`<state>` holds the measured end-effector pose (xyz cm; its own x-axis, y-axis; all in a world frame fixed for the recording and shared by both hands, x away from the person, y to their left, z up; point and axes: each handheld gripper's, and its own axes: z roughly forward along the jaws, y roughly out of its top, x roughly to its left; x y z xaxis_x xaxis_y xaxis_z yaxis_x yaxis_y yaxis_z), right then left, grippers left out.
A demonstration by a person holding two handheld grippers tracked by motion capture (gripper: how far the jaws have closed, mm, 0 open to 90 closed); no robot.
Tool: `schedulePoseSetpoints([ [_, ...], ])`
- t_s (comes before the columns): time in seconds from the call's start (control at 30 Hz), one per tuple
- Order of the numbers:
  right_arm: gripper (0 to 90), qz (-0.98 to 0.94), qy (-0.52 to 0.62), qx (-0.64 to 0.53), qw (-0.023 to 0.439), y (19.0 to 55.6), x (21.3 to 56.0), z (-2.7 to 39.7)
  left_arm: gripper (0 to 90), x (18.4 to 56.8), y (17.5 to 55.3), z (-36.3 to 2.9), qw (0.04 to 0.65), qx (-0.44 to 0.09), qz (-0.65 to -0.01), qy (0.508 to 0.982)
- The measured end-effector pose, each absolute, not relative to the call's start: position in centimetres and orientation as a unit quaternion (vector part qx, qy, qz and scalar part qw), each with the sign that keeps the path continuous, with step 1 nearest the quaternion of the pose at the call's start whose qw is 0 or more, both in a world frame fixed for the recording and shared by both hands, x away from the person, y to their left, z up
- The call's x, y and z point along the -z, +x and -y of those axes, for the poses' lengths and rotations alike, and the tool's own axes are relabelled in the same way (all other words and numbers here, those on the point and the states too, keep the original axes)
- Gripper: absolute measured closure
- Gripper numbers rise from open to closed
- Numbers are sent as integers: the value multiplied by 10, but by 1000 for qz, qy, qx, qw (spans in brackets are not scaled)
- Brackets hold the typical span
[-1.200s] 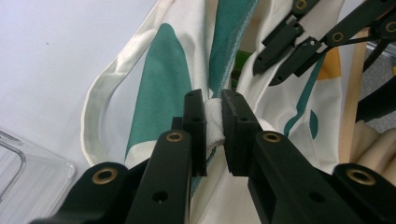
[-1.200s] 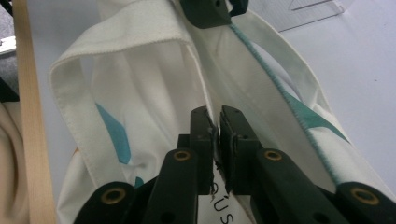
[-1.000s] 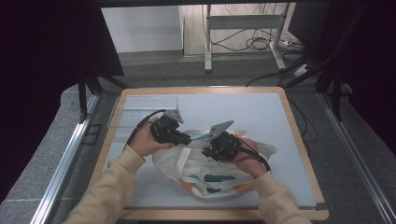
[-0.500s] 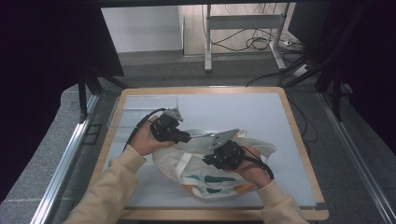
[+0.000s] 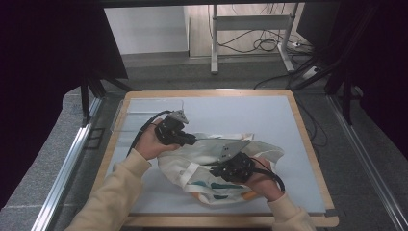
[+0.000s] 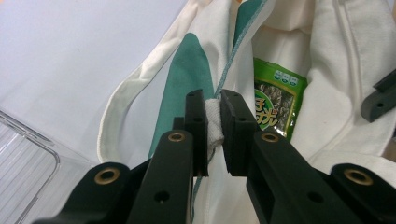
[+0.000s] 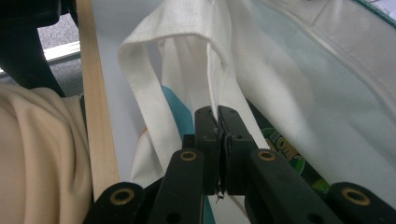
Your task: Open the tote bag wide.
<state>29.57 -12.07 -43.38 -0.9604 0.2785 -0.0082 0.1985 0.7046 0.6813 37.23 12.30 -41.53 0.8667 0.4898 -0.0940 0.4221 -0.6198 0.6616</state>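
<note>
**Both grippers clamp the tote bag's rim**

Since a second ago the right gripper (image 5: 222,169) has slid toward 7 o'clock across the bag, while the left gripper (image 5: 192,140) has kept its place. The left jaws pinch a bunched fold of the white canvas tote bag (image 5: 202,166); the right jaws are clenched on its hem edge. Both forearms, in cream sleeves (image 5: 113,192), enter from 6 o'clock. The bag lies at the centre of the pale blue table mat (image 5: 260,115), a green snack packet (image 6: 275,100) inside it. A clear plastic tray (image 6: 23,158) sits at 9 o'clock. Cables lie on the floor beyond.
</note>
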Motion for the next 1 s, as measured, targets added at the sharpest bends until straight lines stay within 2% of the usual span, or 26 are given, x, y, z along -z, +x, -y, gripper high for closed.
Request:
schedulePoseSetpoints([
  [1.0,862,-921,124,-369,34,267,441,134,828,416,384,-124,362,-67,-279,887],
])
